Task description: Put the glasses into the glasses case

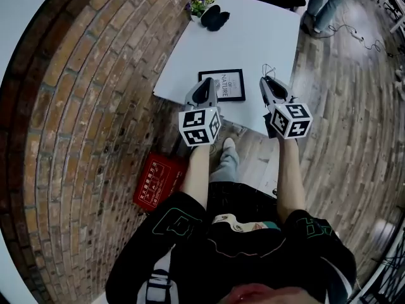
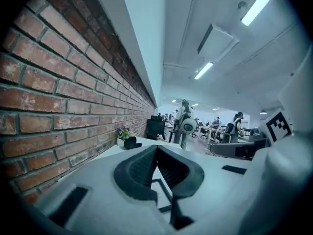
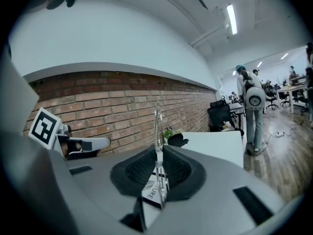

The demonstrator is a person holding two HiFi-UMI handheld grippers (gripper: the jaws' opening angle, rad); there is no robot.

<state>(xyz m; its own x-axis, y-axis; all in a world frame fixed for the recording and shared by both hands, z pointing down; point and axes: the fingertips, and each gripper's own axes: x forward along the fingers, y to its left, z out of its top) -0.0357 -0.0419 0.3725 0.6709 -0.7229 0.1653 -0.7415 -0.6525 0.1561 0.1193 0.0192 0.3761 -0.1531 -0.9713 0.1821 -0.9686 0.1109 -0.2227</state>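
Observation:
My right gripper (image 1: 266, 81) is shut on the thin clear-framed glasses (image 1: 266, 70) above the near edge of the white table (image 1: 253, 37). In the right gripper view the glasses (image 3: 158, 126) stand edge-on, pinched between the pads of that gripper (image 3: 159, 148). The black glasses case (image 1: 215, 18) lies at the table's far end; it also shows in the right gripper view (image 3: 177, 140) and the left gripper view (image 2: 131, 142). My left gripper (image 1: 207, 82) hovers beside the right one, shut and empty (image 2: 156, 148).
A black picture frame (image 1: 223, 85) lies flat under the grippers. A small potted plant (image 1: 200, 6) stands next to the case. The brick wall (image 1: 95, 94) runs along the table's left side. A red box (image 1: 157, 181) lies on the floor. A person (image 3: 252, 111) stands beyond the table.

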